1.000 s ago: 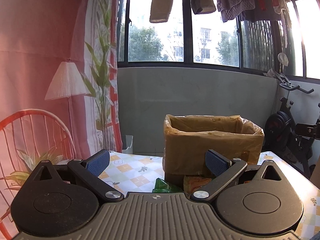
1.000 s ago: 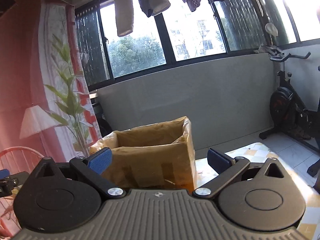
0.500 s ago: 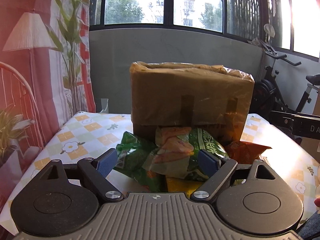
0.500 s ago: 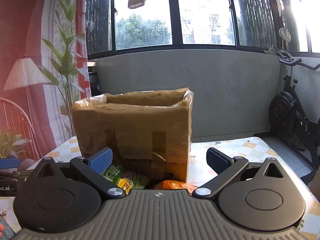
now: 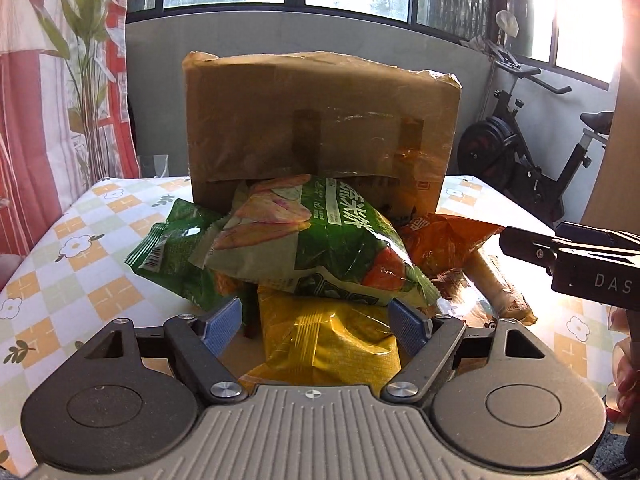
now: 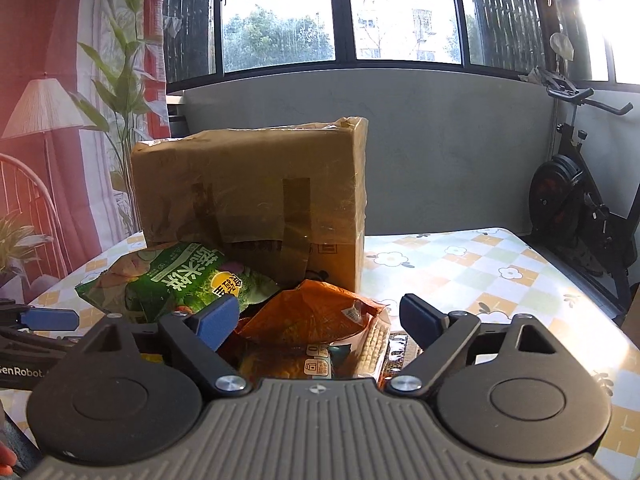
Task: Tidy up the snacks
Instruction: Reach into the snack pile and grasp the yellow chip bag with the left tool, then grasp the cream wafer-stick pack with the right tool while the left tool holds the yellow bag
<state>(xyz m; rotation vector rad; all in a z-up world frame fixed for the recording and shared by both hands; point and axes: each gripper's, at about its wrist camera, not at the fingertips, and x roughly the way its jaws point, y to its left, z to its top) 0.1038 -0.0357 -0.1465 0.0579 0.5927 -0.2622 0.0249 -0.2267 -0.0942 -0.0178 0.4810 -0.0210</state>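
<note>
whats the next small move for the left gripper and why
Probably ease the left gripper forward and finish closing. The yellow snack bag already lies between its jaws, which have just been closing but don't press it yet, and it sits nearest in the pile before the cardboard box.

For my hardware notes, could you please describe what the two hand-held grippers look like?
Both look alike: the left hand-held gripper and right hand-held gripper each have a ribbed grey body, two round black housings with triangular cut-outs, black finger arms on silver pivot screws, and blue ribbed pads. White lettering marks their sides. No cables or sleeves show.
</note>
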